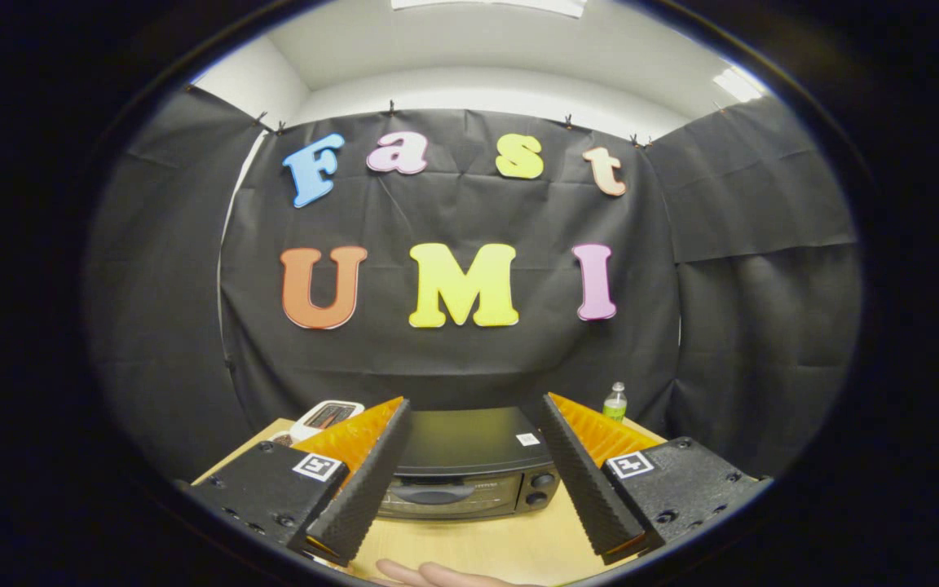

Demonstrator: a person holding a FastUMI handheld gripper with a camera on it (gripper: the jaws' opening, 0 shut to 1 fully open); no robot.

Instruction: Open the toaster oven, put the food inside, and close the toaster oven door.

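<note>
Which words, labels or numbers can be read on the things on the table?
None can be read.
toaster oven: white sticker on top and mark on its front, too small to read.
bottle: label too blurred.
claw, open, oven beyond its fingers: square markers, no words.

One toaster oven (469,469), door shut, with two knobs (541,488). One bottle (614,402). One tray of food (327,417), contents possibly a single item. One table (510,542). One hand (429,575). One gripper (471,481), two fingers spread apart.
</note>
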